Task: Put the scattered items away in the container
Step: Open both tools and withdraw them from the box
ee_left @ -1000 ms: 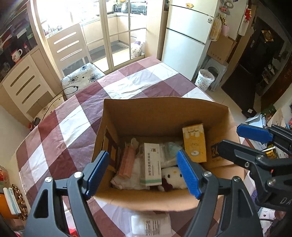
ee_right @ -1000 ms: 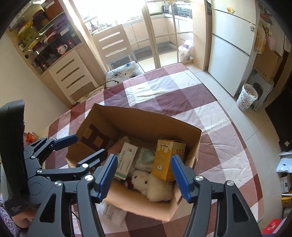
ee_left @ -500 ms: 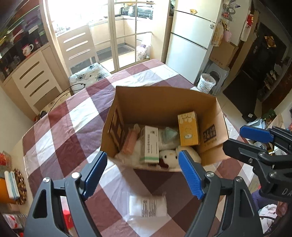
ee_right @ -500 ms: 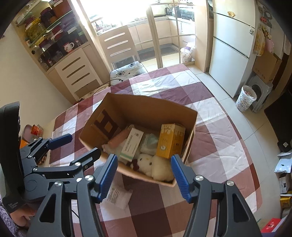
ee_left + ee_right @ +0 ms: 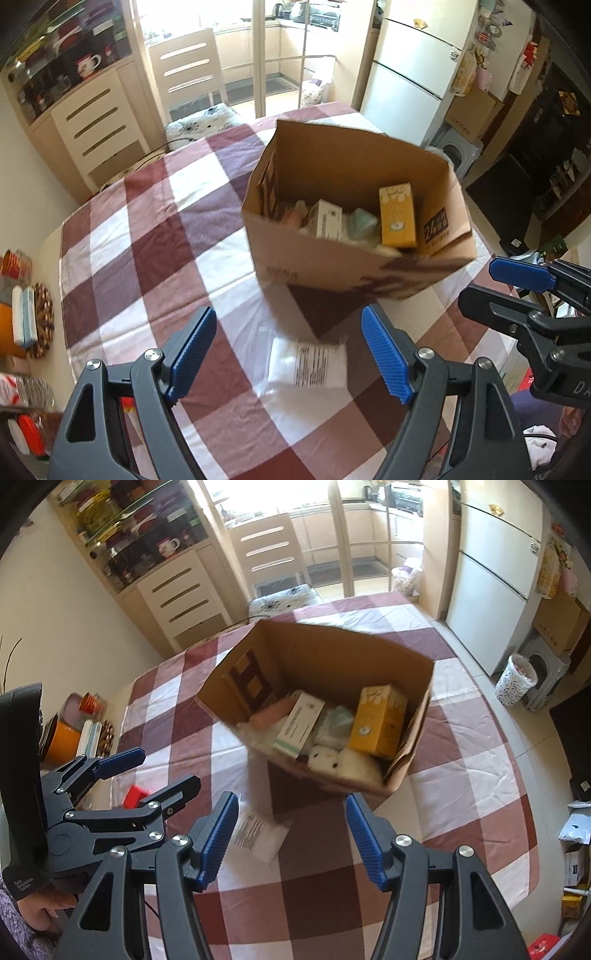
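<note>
Packet [image 5: 309,363], white, labelled, flat on checked tablecloth [image 5: 155,258], just before cardboard box [image 5: 354,273] holding yellow carton [image 5: 397,216], plush toy [image 5: 343,762]. Left gripper [image 5: 288,356] above packet, spread wide, empty. Right gripper [image 5: 291,834] likewise, beside it.

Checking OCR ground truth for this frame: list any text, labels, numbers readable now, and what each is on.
"24": inner flap of the box; the characters under it are blurred.
"DA": right gripper body, cut off by the left wrist frame edge; the rest is out of view.
White packet label: printed lines, too small to read.
White carton and yellow carton: print blurred.
Box front print: blurred.
Left gripper body: small white print, unreadable.
</note>
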A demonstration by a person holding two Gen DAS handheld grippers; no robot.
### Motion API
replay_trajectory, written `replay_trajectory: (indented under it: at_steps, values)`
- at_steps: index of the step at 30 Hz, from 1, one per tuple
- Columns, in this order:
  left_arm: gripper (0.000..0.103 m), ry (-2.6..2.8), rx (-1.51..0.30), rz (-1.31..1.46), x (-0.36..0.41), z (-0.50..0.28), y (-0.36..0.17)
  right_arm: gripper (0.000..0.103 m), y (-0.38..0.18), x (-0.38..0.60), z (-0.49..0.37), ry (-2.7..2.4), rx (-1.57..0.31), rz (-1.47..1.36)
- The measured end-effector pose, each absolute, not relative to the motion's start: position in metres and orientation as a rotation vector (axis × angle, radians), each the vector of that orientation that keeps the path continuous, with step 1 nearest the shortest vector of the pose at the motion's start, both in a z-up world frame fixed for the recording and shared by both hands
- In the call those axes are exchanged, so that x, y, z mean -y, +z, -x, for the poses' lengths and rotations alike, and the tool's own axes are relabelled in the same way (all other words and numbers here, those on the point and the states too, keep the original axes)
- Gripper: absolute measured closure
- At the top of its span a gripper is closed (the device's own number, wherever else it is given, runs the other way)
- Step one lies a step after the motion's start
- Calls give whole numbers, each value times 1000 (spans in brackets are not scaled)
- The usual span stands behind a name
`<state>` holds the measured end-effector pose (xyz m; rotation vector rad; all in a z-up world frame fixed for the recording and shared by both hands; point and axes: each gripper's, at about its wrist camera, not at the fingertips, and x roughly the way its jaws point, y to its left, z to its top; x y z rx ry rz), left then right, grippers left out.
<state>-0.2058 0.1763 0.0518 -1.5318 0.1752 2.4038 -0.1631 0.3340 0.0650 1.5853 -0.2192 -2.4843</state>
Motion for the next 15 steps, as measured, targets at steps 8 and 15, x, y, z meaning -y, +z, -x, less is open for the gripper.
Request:
replay_trajectory:
  at_steps: [8,15]
  values:
    - [21,2441,-125,1612,-149,178,38,41,57,-310,144,-2415,166,-1565]
    - [21,2483,-69,1672,-123,158,31,41,46,-292,134,-2342,127,-1568]
